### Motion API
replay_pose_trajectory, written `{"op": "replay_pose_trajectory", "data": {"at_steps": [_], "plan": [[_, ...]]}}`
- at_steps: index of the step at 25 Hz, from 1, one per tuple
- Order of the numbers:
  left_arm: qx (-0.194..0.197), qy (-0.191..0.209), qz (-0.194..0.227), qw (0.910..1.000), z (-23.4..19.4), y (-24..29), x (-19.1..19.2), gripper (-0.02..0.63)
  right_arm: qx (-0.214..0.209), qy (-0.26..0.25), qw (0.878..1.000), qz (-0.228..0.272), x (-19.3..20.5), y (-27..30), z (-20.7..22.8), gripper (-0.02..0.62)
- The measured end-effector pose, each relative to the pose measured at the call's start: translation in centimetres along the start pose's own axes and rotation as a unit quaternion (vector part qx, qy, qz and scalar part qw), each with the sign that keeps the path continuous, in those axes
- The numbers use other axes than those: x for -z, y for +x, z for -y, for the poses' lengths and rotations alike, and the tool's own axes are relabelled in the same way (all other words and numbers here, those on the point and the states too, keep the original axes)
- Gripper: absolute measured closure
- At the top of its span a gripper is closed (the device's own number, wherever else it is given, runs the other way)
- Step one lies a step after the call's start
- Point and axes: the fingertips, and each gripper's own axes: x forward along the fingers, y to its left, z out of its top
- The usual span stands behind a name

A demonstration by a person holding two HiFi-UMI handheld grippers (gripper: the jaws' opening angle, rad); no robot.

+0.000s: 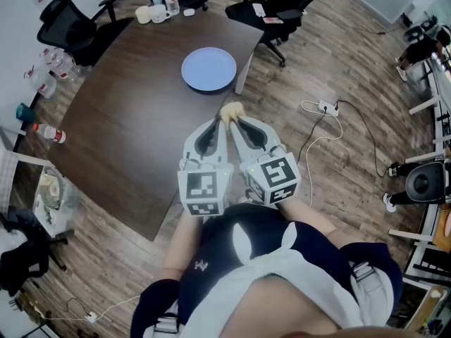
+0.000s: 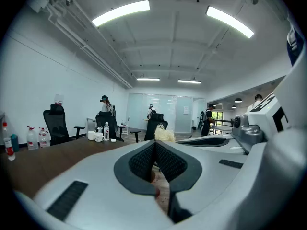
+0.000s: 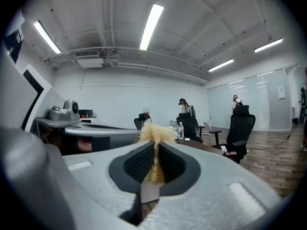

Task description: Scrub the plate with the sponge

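Observation:
A pale blue plate (image 1: 208,69) lies on the dark wooden table (image 1: 134,118), near its right edge. Both grippers hover side by side off the table's near corner, short of the plate. My right gripper (image 1: 233,118) is shut on a pale yellow fluffy sponge (image 1: 230,110), which sticks out past its tips; in the right gripper view the sponge (image 3: 154,134) is pinched between the dark pads. My left gripper (image 1: 218,122) is shut with nothing in it, its pads (image 2: 144,159) pressed together. The sponge (image 2: 164,135) also shows in the left gripper view.
Cups and bottles (image 1: 158,7) stand at the table's far end, more bottles (image 1: 49,69) along its left side. Black office chairs (image 1: 67,27) ring the table. A power strip with white cable (image 1: 325,107) lies on the wooden floor to the right.

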Motion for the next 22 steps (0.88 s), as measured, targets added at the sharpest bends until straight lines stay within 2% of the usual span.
{"op": "replay_pose_trajectory", "data": {"at_steps": [5,11,22], "plan": [[0.011,0.000,-0.002,0.9999,-2.0,0.0,0.7,0.600,0.019,-0.001,1.000,0.004,0.2,1.7,-0.8,0.572],[0.030,-0.003,-0.015,0.9994,-2.5,0.5,2.7,0.601,0.052,-0.039,0.998,-0.003,1.3,2.2,-1.3,0.572],[0.050,0.007,-0.050,0.9975,-0.9,6.6,4.1,0.600,0.070,-0.029,0.997,-0.029,3.1,3.4,4.8,0.572]]}}
